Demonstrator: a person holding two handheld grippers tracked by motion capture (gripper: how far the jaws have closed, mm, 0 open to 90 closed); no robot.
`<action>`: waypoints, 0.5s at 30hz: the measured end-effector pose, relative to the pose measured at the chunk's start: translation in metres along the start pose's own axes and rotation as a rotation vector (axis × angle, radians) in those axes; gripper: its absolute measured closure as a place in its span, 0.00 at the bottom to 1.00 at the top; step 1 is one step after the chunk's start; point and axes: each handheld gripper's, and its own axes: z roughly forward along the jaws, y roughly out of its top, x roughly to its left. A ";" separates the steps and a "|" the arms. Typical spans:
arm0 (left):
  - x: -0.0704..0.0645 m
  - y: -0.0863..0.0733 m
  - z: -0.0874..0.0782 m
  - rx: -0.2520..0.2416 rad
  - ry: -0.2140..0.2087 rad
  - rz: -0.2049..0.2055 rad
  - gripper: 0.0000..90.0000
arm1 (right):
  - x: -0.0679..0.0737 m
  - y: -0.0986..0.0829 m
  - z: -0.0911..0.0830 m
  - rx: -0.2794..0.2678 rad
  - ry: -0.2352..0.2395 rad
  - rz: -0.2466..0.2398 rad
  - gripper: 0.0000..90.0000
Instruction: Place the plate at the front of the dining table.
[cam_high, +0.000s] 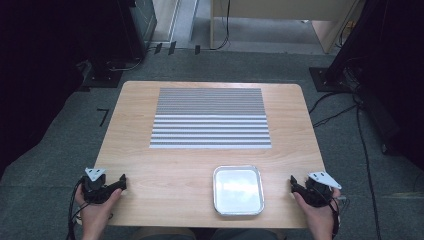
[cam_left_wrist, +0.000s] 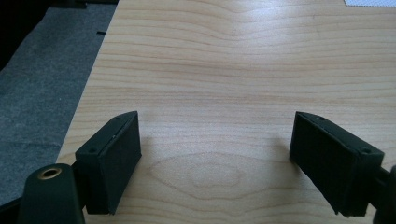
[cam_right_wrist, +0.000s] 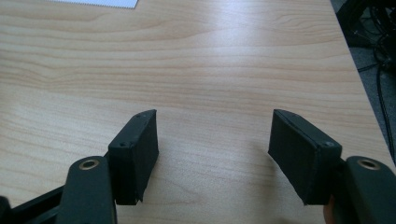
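Observation:
A light wooden table (cam_high: 175, 170) carries a grey and white striped mat (cam_high: 210, 118) at its far middle and an empty silver metal tray (cam_high: 238, 190) near the front edge. My left gripper (cam_high: 123, 181) rests at the table's front left corner, held by a hand. In the left gripper view it (cam_left_wrist: 215, 154) stands open over bare wood, nothing between the jaws. My right gripper (cam_high: 293, 182) sits at the front right corner, just right of the tray. The right gripper view shows it (cam_right_wrist: 212, 149) open too, with bare wood between its jaws.
Grey carpet (cam_high: 60, 135) surrounds the table. Black cables (cam_high: 365, 150) trail over the floor on the right. Dark equipment stands (cam_high: 107, 65) sit at the back left, and a wooden desk (cam_high: 280, 20) stands behind. The mat's corner (cam_right_wrist: 98, 3) peeks in at the top.

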 end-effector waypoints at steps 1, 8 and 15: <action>-0.001 0.000 0.000 0.001 -0.004 0.001 0.18 | -0.001 0.000 -0.001 -0.006 0.000 0.006 0.37; -0.012 0.001 -0.005 -0.019 -0.044 0.000 0.18 | 0.001 0.003 -0.007 -0.034 0.002 0.012 0.37; -0.028 0.002 -0.010 -0.038 -0.069 0.019 0.18 | 0.008 0.008 -0.016 -0.079 0.031 0.023 0.43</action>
